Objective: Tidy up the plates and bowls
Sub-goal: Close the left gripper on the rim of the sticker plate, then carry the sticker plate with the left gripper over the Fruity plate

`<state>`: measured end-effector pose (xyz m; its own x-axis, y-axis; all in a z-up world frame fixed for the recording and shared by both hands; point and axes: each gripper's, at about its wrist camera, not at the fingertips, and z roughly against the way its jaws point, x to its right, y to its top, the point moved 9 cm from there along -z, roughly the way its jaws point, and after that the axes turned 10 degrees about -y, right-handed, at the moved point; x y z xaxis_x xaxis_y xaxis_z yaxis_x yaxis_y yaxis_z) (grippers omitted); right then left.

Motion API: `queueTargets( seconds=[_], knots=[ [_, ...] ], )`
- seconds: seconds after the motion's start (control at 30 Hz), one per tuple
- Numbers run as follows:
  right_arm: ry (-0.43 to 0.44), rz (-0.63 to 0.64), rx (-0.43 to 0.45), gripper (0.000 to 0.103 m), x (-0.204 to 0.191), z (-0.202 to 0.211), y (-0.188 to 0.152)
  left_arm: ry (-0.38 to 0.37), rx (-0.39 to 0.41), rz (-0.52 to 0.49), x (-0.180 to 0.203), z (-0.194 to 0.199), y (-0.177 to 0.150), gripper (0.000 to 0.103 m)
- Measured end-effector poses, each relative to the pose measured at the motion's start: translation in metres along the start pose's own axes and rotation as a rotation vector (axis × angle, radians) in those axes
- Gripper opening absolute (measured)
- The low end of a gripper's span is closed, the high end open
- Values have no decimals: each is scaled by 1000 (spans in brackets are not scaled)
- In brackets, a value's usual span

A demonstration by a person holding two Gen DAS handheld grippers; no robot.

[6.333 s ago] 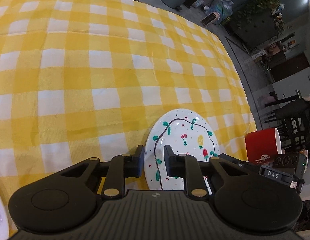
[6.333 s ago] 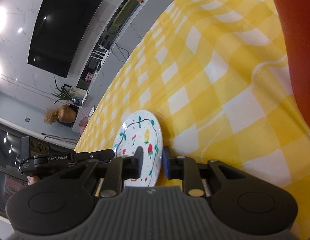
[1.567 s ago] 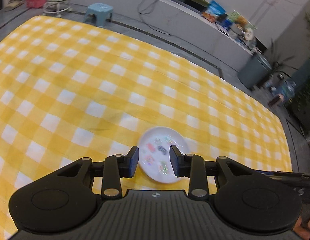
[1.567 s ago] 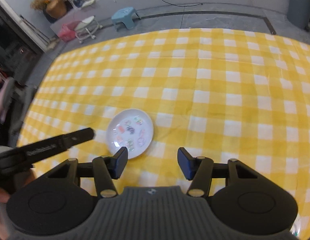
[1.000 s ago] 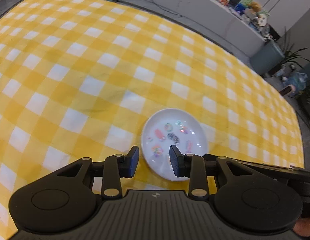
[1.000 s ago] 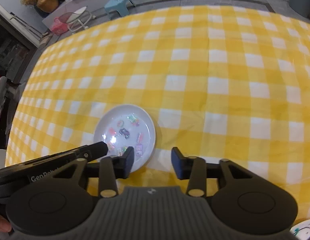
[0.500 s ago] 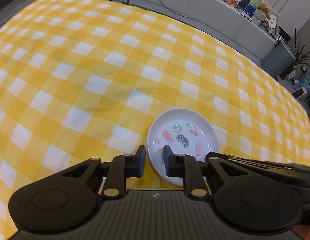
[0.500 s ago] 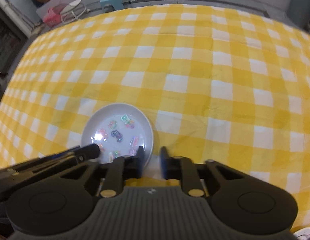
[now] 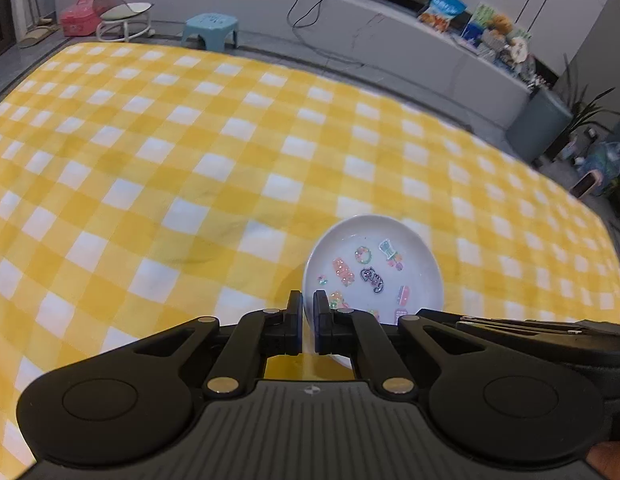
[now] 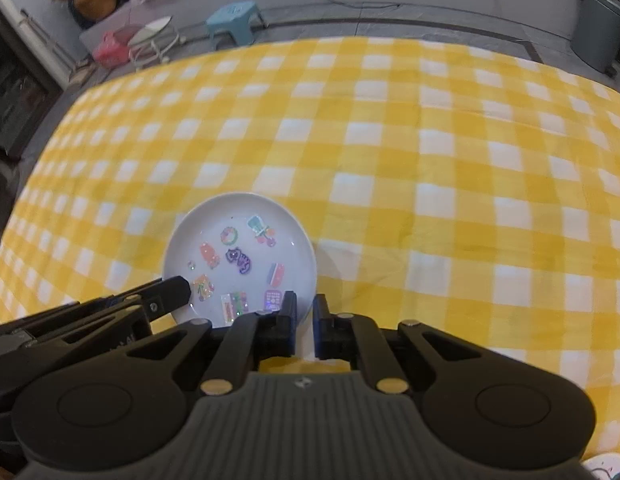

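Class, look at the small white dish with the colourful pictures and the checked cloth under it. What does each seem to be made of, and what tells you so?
Small white dish: probably glazed ceramic, possibly melamine; its surface is smooth and glossy with soft reflections, and the pictures look like shiny stickers or decals.
Checked cloth: woven fabric, matt; it shows creases and gentle ripples, with no shine.

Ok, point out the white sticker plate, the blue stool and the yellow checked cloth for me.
white sticker plate (image 10: 246,240), right wrist view, on its inner floor near the purple cat sticker.
blue stool (image 9: 210,24), left wrist view, on its seat top.
yellow checked cloth (image 10: 430,160), right wrist view, on a bare stretch beyond the plate.
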<state>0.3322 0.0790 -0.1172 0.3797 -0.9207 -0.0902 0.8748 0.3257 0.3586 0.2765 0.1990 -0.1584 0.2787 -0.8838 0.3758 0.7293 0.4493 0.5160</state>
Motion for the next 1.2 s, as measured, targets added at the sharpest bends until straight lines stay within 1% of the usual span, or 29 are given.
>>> queueTargets(
  seconds=[0.1,0.17,0.3,0.4,0.53,0.67,0.77,0.93,1.03,1.2],
  knots=[
    [9,-30,21,5,7,11,1,-43,1,31,5,6,3,4],
    [5,-45,38,5,12,19,2,-81,19,42,11,12,6,4],
    [17,-82,64,5,24,40,1,-148,45,31,27,26,11,4],
    [2,-98,88,5,35,55,-1,-205,52,25,40,34,11,4],
    [0,-133,116,5,51,79,-6,-248,58,-7,59,43,10,4],
    [-38,-135,146,5,68,98,-14,-280,38,-28,81,48,4,4],
    [-37,-179,139,5,86,109,-20,-290,37,-79,101,51,-2,4],
    [-48,-235,150,5,117,131,-37,-318,14,-156,132,56,-18,4],
    [-46,-271,150,5,132,144,-51,-331,-18,-194,146,53,-29,4],
    [-57,-310,155,5,154,161,-77,-383,-66,-236,167,51,-47,4]
  ],
)
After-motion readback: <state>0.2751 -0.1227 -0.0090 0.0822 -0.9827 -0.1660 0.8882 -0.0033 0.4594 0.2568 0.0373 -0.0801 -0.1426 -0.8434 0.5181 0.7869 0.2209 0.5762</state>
